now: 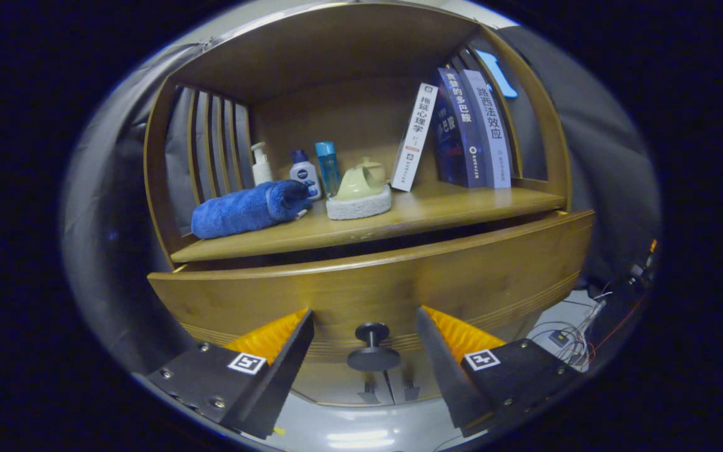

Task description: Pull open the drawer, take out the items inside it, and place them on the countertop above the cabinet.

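A wooden cabinet has a drawer [374, 282] whose front stands pulled out a little, a dark gap showing above it; what lies inside is hidden. Its dark round knob [373, 348] sits between my fingers, free of both. My gripper [364, 326] is open, with one finger on each side of the knob. The countertop [462, 210] above the drawer carries a rolled blue towel [250, 208], a green soap dish on a white sponge [359, 191], three small bottles [304, 171] and leaning books [462, 129].
The cabinet's curved sides and slatted side walls [211, 144] enclose the countertop, with a shelf roof above. Loose cables and small electronics [578, 333] lie on the floor beside the cabinet, beyond one finger.
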